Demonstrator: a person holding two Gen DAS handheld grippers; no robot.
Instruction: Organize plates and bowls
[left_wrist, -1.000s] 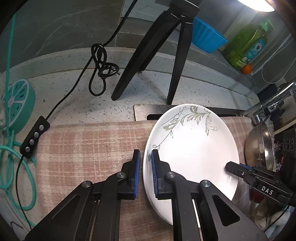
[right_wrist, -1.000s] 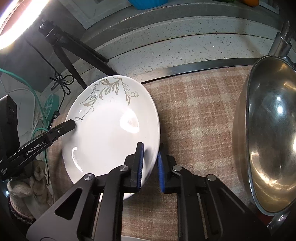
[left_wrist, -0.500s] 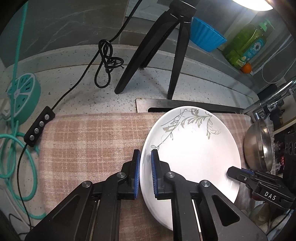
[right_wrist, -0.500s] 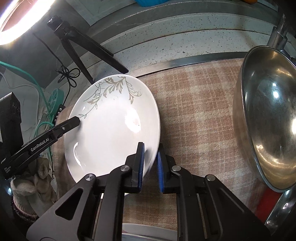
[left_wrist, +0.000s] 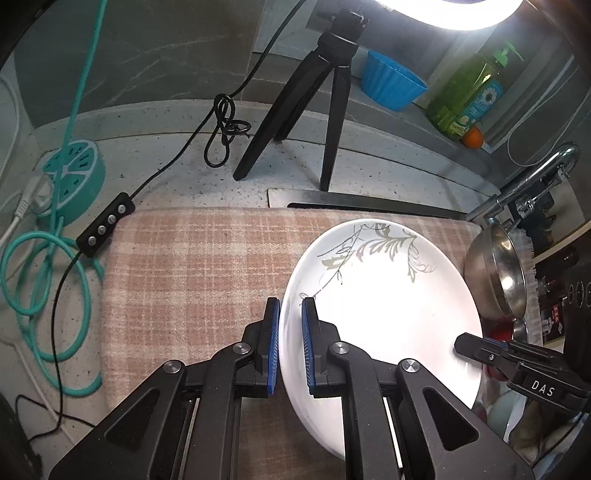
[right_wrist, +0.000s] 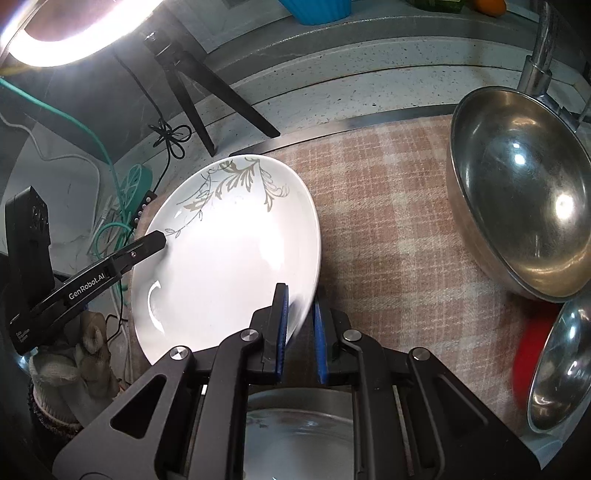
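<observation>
A white plate (left_wrist: 384, 325) with a grey leaf pattern hangs tilted above the plaid cloth (left_wrist: 192, 280). My left gripper (left_wrist: 290, 343) is shut on its left rim, blue pads on either side of the edge. In the right wrist view the same white plate (right_wrist: 229, 258) is clamped at its right rim by my right gripper (right_wrist: 299, 325). Each gripper shows in the other's view as a black finger on the plate's opposite edge. A large steel bowl (right_wrist: 517, 192) rests on the cloth to the right, and a smaller steel bowl (right_wrist: 561, 365) sits nearer.
A black tripod (left_wrist: 314, 110) and tangled cable (left_wrist: 225, 129) stand on the speckled counter behind. A teal power hub (left_wrist: 70, 177) and teal cord lie at left. A blue bowl (left_wrist: 391, 85), green soap bottle (left_wrist: 469, 96) and faucet (left_wrist: 535, 173) are at the back. Another dish (right_wrist: 299, 443) lies below the right gripper.
Both grippers have carried the plate upward and back toward the near side; the cloth, tripod and steel bowl look farther away and more of the cloth shows. Both grips are unchanged.
</observation>
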